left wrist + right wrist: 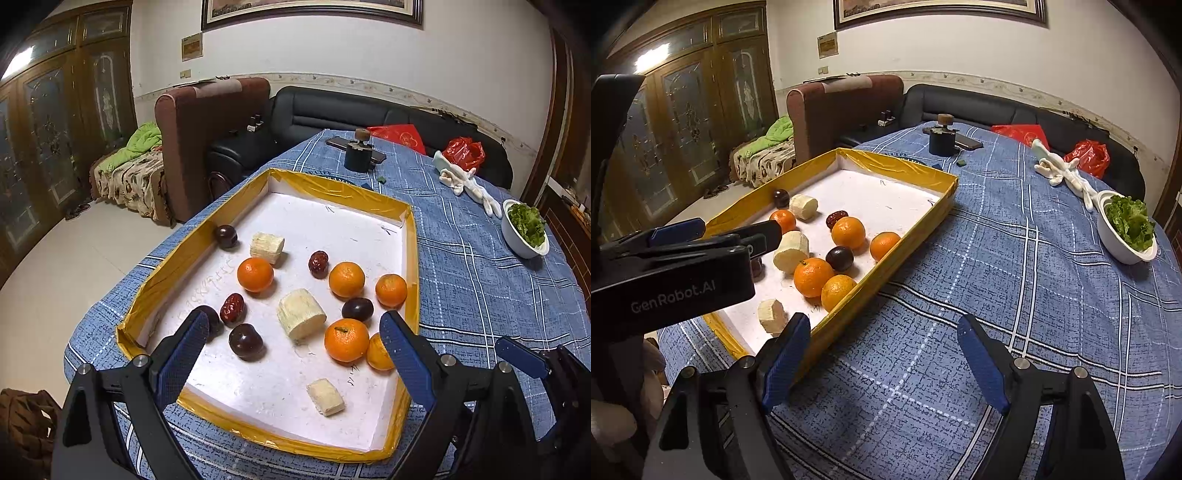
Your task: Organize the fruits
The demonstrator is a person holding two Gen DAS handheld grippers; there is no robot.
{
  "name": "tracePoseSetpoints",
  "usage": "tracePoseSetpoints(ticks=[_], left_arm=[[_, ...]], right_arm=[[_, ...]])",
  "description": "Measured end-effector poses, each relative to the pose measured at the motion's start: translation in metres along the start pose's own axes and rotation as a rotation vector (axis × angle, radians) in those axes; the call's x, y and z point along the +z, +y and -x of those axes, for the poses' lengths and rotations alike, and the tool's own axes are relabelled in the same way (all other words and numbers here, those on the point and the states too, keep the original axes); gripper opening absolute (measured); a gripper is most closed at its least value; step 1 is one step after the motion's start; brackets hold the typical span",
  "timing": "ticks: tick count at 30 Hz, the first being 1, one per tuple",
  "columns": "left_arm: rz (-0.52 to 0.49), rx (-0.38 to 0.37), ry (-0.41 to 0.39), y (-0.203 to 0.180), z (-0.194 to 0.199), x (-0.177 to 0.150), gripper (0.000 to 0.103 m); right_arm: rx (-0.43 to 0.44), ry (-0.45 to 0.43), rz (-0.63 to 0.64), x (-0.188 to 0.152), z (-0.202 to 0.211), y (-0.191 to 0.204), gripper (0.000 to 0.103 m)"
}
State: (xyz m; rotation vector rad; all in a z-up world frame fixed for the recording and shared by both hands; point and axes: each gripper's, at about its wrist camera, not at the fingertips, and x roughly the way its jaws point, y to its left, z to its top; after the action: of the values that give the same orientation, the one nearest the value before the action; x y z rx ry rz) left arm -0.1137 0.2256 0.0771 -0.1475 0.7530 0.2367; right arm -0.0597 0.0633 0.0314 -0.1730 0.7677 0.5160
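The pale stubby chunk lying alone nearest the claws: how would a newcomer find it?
Start at the yellow-rimmed white tray on the blue checked tablecloth. Inside, go to the near edge: the small cream cut chunk lies alone there, smaller than the two other pale chunks farther back.

Left gripper (295, 338): black plastic frame, triangular cut-outs, silver screw heads at pivots, blue textured pads (184, 354) on the jaws. Right gripper (884, 360): same build & colours. White "GenRobot.AI" lettering on left gripper's black side
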Motion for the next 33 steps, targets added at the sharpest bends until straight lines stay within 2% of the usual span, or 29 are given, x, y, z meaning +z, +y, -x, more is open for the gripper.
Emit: tracePoseSetpoints(ticks=[14, 17, 21, 22, 23, 25, 30, 33], left_arm=[[0.001, 0.000, 0.000, 0.000, -0.001, 0.000, 0.094], [0.009, 0.027, -0.035, 0.001, 0.007, -0.002, 0.094], [0.023, 0.133, -0.173, 0.002, 0.037, -0.003, 0.095], [0.030, 0.156, -0.205, 0.003, 0.046, -0.003, 0.101], [0.039, 0.178, -0.237, 0.003, 0.055, -0.003, 0.103], [0.066, 0.189, -0.282, 0.008, 0.070, -0.004, 0.103], [0.173, 0.161, -0.253, 0.026, 0.079, -0.011, 0.103], [0.172, 0.173, -0.249, 0.027, 0.083, -0.012, 0.103]], right_arm=[[0.010, 0.007, -0.004, -0.002, -0.002, 0.003, 0.087], [0.013, 0.005, -0.009, -0.004, 0.000, 0.003, 0.087], [0.013, -0.009, -0.011, -0.006, 0.007, 0.004, 0.087], [0.014, -0.014, -0.011, -0.007, 0.009, 0.004, 0.087], [0.013, -0.020, -0.010, -0.007, 0.012, 0.005, 0.087], [0.013, -0.029, -0.009, -0.007, 0.017, 0.006, 0.087], [0.015, -0.058, -0.005, -0.011, 0.032, 0.010, 0.087], [0.015, -0.072, -0.001, -0.014, 0.040, 0.013, 0.087]])
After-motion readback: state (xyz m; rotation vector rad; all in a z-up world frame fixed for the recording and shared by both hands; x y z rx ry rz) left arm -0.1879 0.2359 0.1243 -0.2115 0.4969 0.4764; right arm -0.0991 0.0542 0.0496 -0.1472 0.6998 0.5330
